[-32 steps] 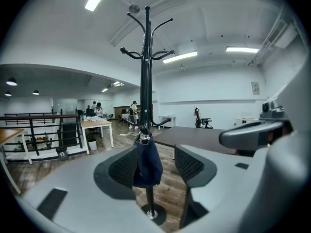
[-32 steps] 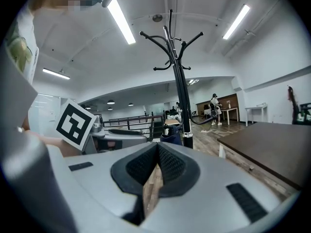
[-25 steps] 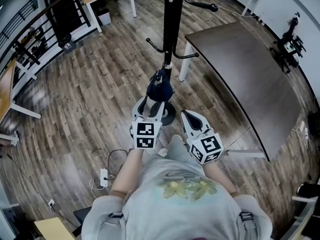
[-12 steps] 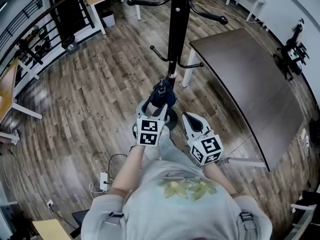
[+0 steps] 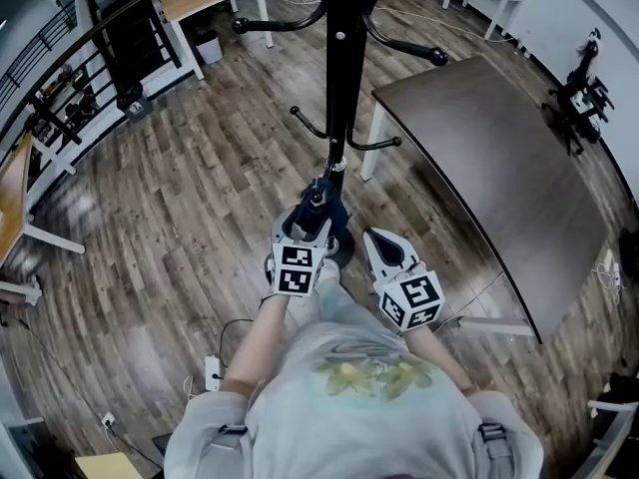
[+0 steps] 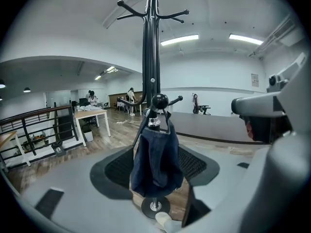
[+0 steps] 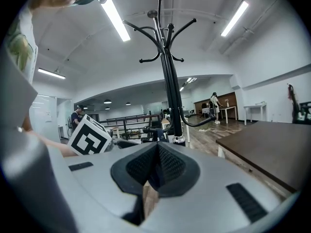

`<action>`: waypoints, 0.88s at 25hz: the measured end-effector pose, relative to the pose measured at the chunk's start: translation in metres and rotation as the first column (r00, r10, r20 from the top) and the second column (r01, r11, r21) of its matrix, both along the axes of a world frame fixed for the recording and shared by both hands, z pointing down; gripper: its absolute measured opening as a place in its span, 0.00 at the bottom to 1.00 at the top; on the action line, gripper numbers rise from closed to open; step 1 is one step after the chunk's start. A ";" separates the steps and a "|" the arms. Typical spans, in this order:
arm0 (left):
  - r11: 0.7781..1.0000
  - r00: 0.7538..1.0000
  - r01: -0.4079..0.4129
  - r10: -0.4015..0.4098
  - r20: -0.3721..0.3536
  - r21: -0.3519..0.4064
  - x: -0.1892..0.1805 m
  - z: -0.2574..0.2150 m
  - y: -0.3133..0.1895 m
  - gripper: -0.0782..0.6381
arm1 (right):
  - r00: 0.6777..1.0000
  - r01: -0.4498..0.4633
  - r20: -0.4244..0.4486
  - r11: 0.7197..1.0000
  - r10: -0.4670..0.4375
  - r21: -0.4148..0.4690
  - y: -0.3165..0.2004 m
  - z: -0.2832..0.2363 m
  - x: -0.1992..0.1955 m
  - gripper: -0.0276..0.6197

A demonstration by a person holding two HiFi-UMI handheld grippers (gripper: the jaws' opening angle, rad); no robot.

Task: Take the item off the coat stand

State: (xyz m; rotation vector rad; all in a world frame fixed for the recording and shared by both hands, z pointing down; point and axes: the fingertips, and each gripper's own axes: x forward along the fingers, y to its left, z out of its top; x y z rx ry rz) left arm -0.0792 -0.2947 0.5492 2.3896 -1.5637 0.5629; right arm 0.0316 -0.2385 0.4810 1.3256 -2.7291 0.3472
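Head view: over the last second the left gripper [image 5: 306, 224] has moved in on the dark bag [image 5: 317, 204], which hangs from a low hook of the coat stand [image 5: 344, 68].

Left gripper view: its jaws have spread wide, with the bag between the pads and neither seeming to press it. Closing on the bag looks like the next step.

Right gripper view: the right gripper [image 7: 156, 171] waits nearer on the right, its jaws together on nothing.
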 end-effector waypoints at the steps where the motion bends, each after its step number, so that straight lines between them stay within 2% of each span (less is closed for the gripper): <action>1: 1.000 1.000 0.001 -0.001 -0.001 0.004 0.000 0.001 -0.002 0.51 | 1.000 0.000 -0.001 1.000 0.000 -0.002 -0.001 0.001 0.000 0.05; 6: 1.000 1.000 -0.004 0.004 0.009 0.010 0.002 0.005 -0.010 0.50 | 1.000 -0.004 -0.005 1.000 0.003 -0.019 -0.006 0.007 0.001 0.05; 9: 1.000 1.000 0.017 -0.018 0.025 0.010 -0.001 0.009 -0.010 0.35 | 1.000 -0.003 -0.006 1.000 0.003 -0.023 -0.006 0.008 -0.001 0.05; 13: 0.999 0.999 0.039 -0.040 0.024 0.023 -0.004 0.009 -0.009 0.21 | 1.000 -0.002 -0.008 1.000 0.002 -0.029 -0.007 0.011 -0.002 0.05; 22: 0.999 0.999 0.035 -0.036 0.025 0.022 -0.002 0.006 -0.008 0.17 | 1.000 0.005 -0.010 0.999 -0.005 -0.040 -0.007 0.014 -0.005 0.05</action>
